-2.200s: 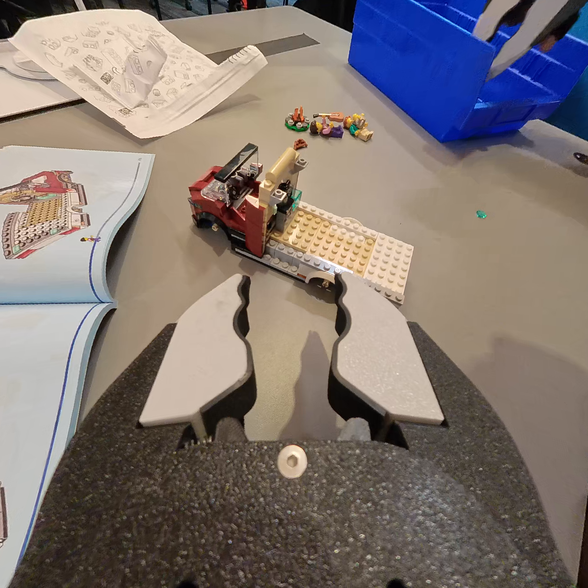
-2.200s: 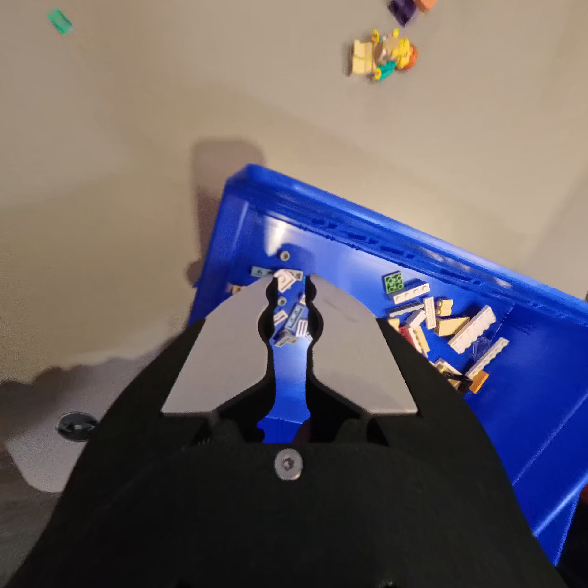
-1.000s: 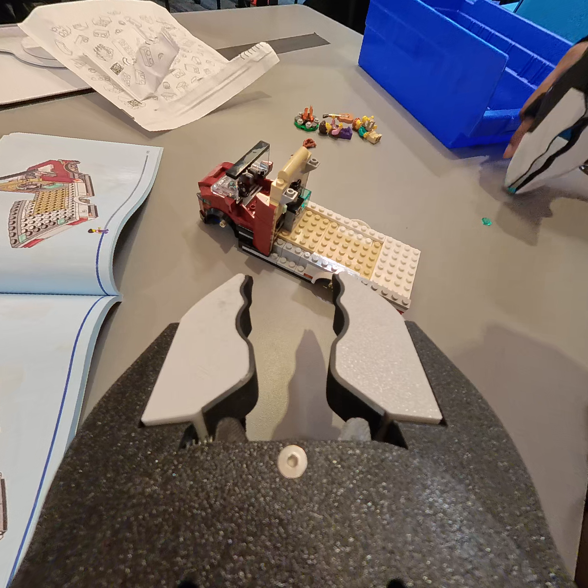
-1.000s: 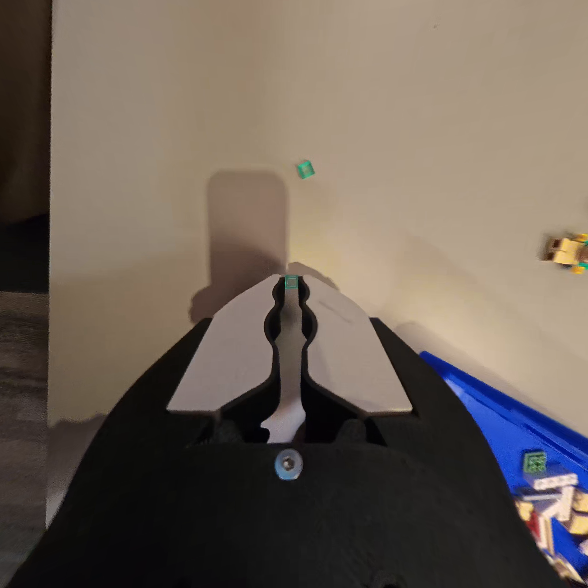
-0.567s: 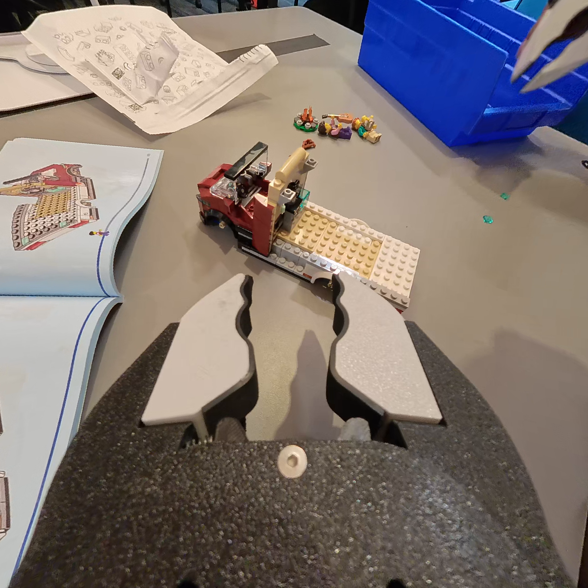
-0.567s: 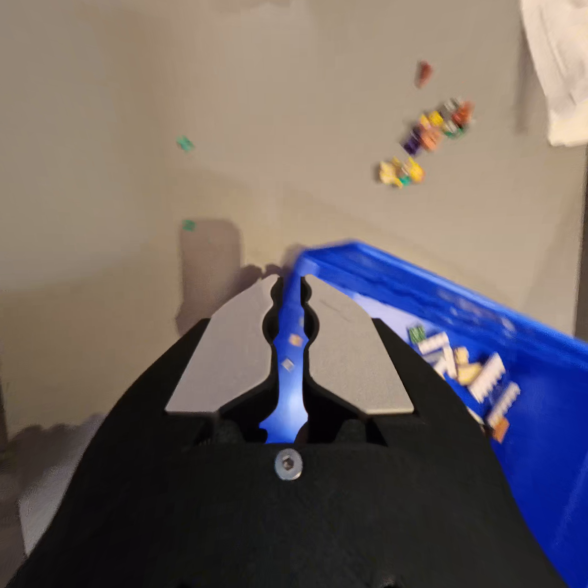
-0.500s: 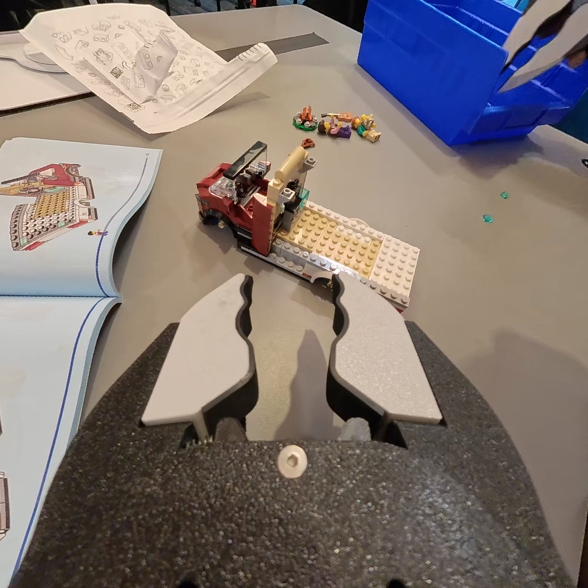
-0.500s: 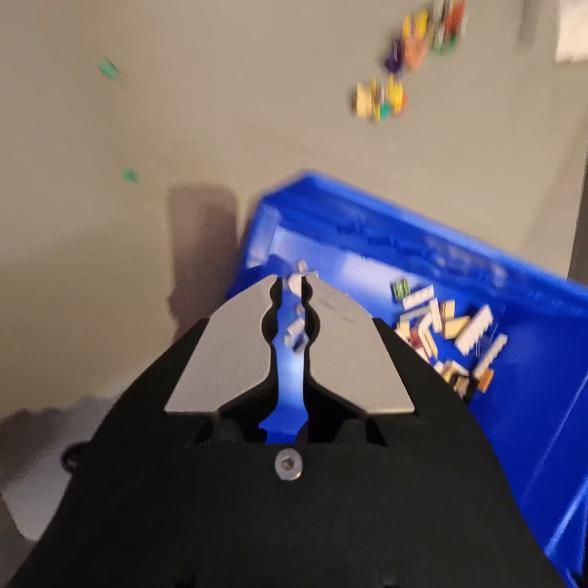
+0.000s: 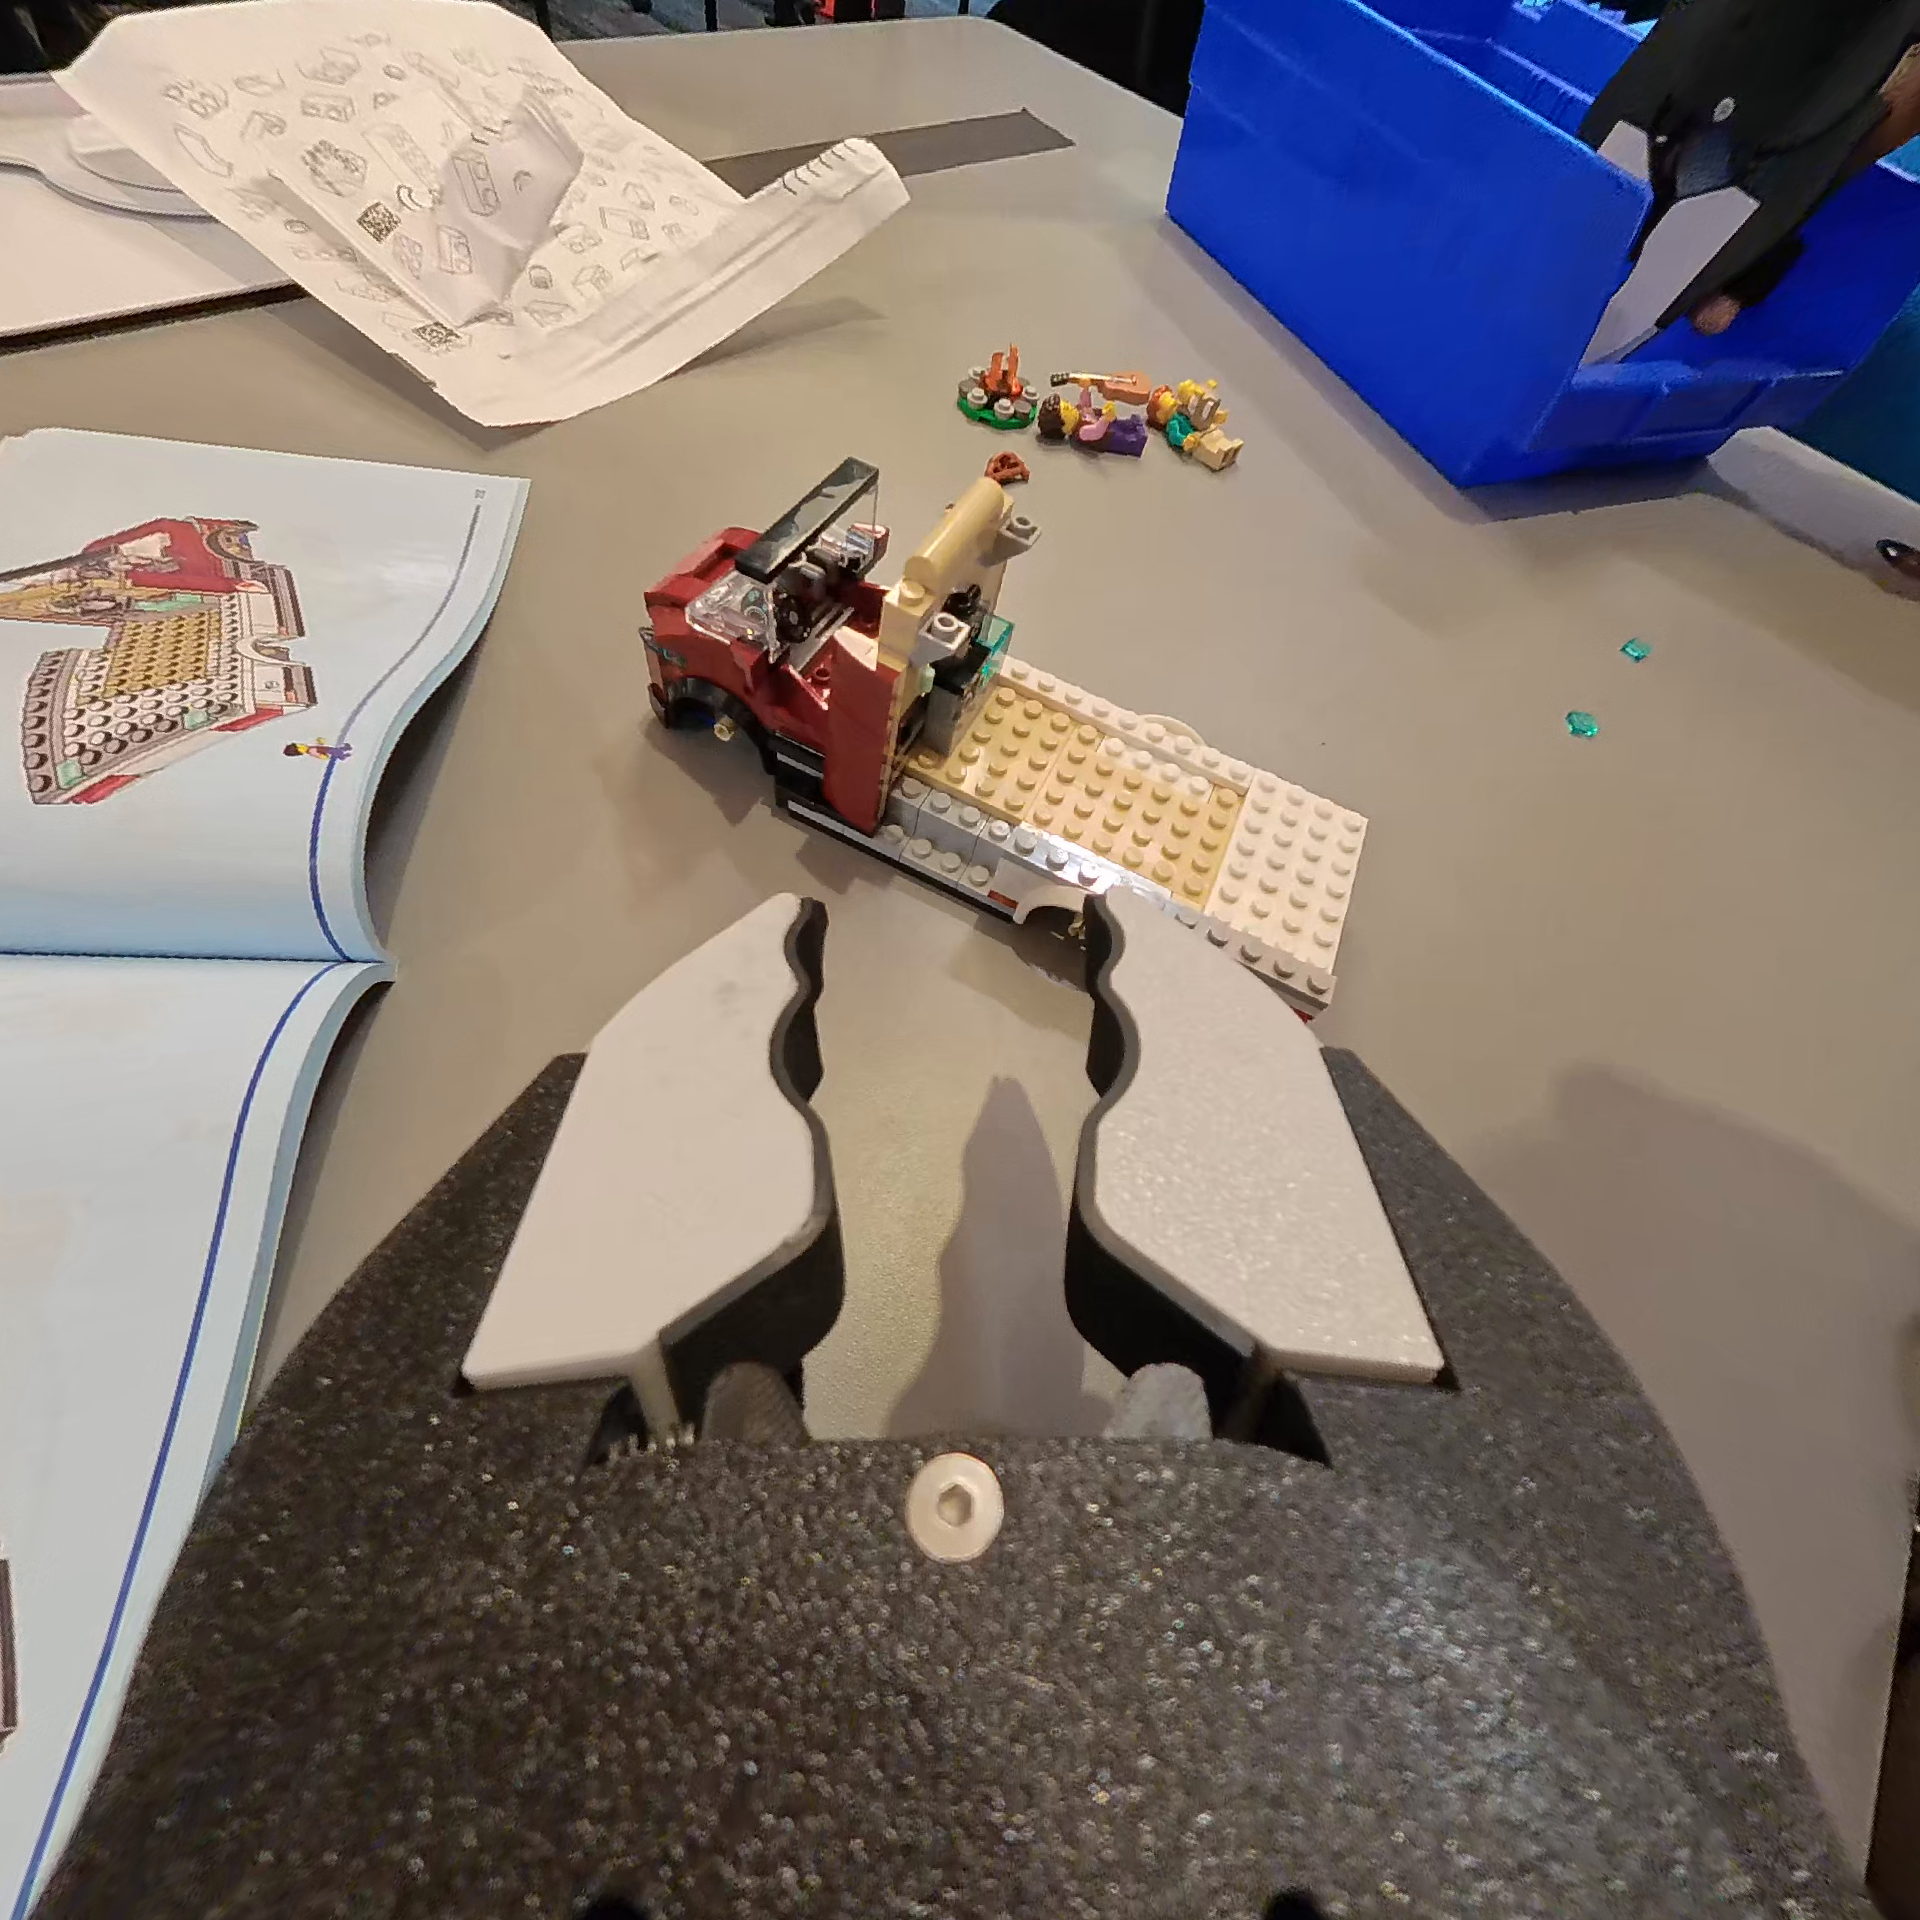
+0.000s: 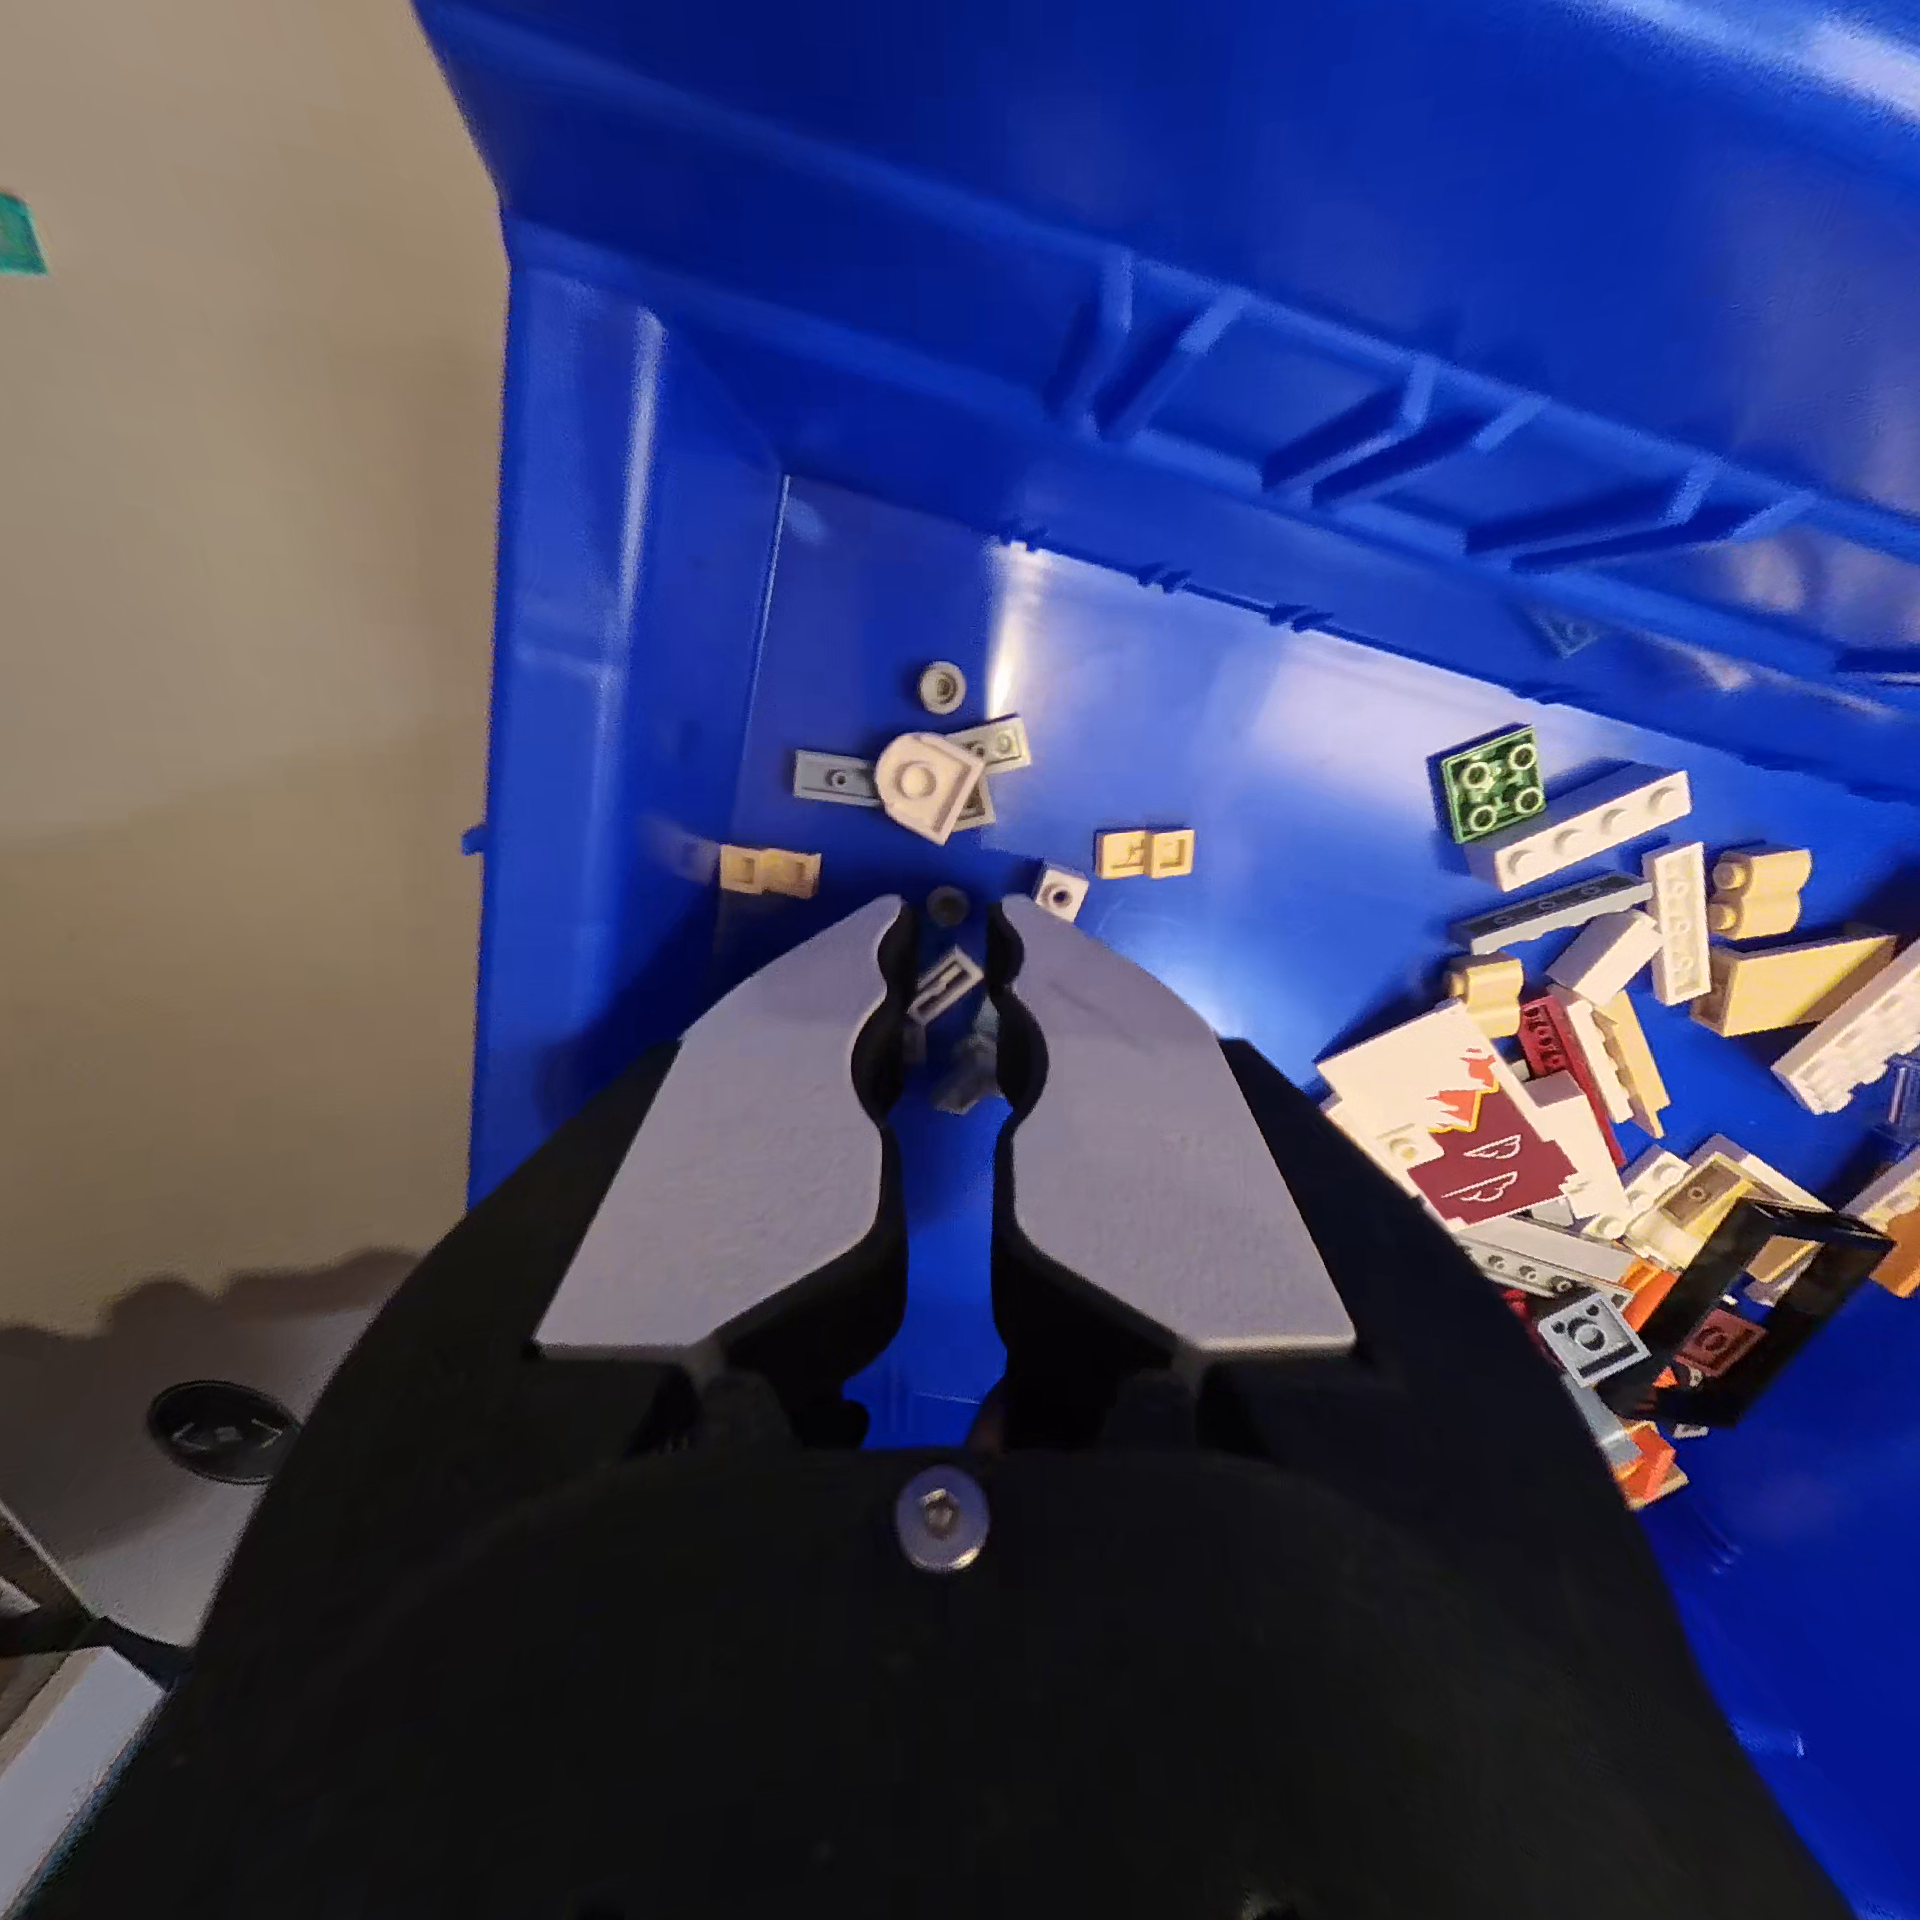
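Note:
My left gripper [image 9: 951,914] is open and empty, low over the grey table, just short of a part-built brick truck [image 9: 935,707] with a dark red cab and a tan and white studded bed. My right gripper [image 10: 951,914] hangs inside a blue bin [image 10: 1143,312], its jaws a little apart with nothing between the pads. Below its tips, on the bin floor, lie a dark round piece [image 10: 945,906] and a grey plate [image 10: 943,982]. A white rounded plate [image 10: 923,784] lies just ahead. The right gripper also shows in the left wrist view [image 9: 1673,260], at the bin [image 9: 1403,208].
A heap of loose bricks [image 10: 1558,1091] and a green brick [image 10: 1493,795] fill the bin's right side. Two small green pieces [image 9: 1635,650] [image 9: 1580,724] lie on the table. Small figures [image 9: 1101,400], an open instruction booklet [image 9: 156,727] and a printed paper bag [image 9: 447,208] lie around the truck. Some 45 cm of space lies between my two pairs of fingers. To reach the green brick [image 10: 1493,795] in a straight line is about 9 cm for my right fingers, about 45 cm for my left.
A second ago my right gripper held a small green piece at the table; it let it go there, swung over to the blue bin and dipped in, jaws slightly wider. The left gripper has not moved.

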{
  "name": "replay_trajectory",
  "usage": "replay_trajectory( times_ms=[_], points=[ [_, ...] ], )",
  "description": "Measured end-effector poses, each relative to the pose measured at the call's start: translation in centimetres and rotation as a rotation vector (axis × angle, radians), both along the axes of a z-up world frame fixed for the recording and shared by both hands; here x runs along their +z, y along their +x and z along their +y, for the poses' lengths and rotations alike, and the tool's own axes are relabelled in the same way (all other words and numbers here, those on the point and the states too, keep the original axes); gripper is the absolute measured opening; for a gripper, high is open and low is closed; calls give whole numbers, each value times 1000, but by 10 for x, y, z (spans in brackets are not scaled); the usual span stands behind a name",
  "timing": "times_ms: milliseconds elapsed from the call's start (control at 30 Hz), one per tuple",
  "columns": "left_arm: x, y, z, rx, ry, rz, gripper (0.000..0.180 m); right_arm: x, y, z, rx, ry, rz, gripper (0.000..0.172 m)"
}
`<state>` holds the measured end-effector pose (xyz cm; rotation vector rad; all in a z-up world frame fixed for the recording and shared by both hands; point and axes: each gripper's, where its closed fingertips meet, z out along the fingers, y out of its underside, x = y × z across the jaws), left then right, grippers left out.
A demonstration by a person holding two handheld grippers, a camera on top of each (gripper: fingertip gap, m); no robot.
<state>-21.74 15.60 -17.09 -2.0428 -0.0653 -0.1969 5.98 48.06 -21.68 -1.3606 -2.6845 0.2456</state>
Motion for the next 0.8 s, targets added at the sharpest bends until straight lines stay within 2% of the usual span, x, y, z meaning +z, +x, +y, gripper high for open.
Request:
replay_trajectory(
  times_ms=[167,633,800],
  points=[
    [1,0,0,1,8,6,49,-4,2,-1,-9,-11,-33,8],
    [3,1,-3,-3,19,14,49,-3,0,1,-20,46,-8,7],
    [3,2,-4,-9,20,7,49,21,-12,1,-27,87,81,7]
  ],
)
